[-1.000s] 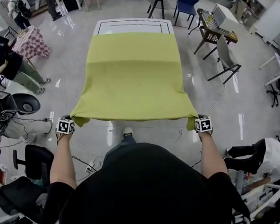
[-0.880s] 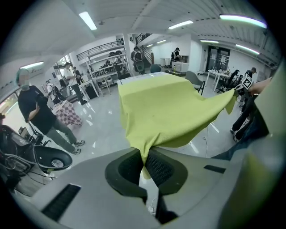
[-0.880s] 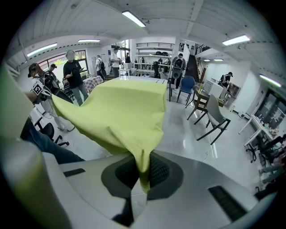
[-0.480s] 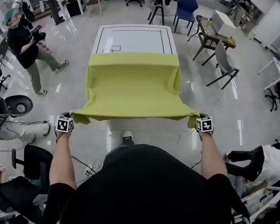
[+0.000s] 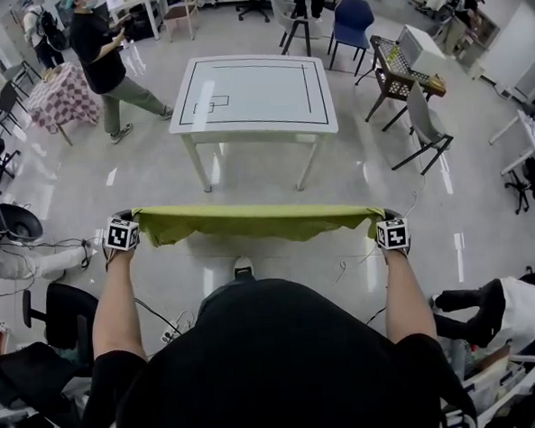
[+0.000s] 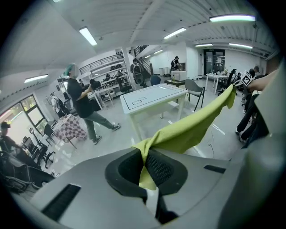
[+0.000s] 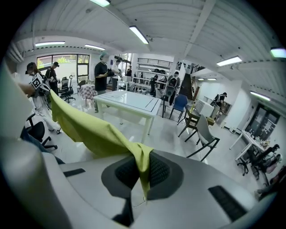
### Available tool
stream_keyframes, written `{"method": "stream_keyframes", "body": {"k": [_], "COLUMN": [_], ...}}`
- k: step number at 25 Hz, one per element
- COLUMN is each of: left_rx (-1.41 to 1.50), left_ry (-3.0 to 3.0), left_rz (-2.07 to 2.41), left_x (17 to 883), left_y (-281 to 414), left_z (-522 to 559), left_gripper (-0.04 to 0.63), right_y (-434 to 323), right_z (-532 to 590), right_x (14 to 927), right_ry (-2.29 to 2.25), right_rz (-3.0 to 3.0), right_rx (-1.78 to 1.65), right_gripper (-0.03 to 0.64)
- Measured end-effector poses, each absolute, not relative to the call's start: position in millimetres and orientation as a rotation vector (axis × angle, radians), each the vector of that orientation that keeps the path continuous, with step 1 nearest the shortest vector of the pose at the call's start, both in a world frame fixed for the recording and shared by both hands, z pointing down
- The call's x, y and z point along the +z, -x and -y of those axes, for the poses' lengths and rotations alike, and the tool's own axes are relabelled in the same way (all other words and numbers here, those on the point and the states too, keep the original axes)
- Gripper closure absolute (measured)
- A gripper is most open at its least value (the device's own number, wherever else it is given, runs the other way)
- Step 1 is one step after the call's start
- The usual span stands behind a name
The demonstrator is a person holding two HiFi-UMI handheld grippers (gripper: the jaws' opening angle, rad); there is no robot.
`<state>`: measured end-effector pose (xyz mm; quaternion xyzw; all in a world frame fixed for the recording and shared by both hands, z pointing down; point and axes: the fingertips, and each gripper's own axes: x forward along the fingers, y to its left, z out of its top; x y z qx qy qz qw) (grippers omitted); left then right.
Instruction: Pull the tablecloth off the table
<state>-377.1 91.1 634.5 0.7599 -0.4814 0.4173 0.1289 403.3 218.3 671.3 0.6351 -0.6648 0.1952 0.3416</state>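
My left tool (image 6: 144, 157) is clamped shut on one corner of the green tablecloth (image 5: 254, 220), and my right tool (image 7: 142, 166) is pinched shut on the opposite corner. In the head view the cloth hangs stretched in a narrow band between the two tools, across the middle of the frame. It is well apart from the white bench (image 5: 253, 92), which stands in the upper centre. A person (image 5: 104, 60) walks at the upper left, and a grey chair (image 5: 425, 122) stands at the right.
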Motion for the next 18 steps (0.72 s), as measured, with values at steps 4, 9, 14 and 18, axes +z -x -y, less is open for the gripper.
{"method": "stream_keyframes", "body": {"k": [4, 9, 14, 18], "left_rx": [1.171, 1.103, 1.021, 0.969], "left_ry": [-2.219, -2.244, -2.270, -2.298], "left_rz": [1.458, 1.535, 1.602, 1.649], "left_x": [617, 589, 561, 533], "left_y": [374, 372, 372, 374], "left_z": [-81, -67, -54, -45], "left_gripper": [0.569, 0.569, 0.570, 0.569], "right_y": [-405, -406, -407, -406], "right_z": [-214, -203, -188, -178], "right_x": [658, 634, 602, 571], "right_ry": [-1.696, -1.758, -1.834, -1.888], "right_rz": [1.737, 1.771, 1.834, 1.878], "right_rx": [0.490, 0.478, 0.454, 0.434], "right_gripper": [0.597, 0.597, 0.597, 0.597]}}
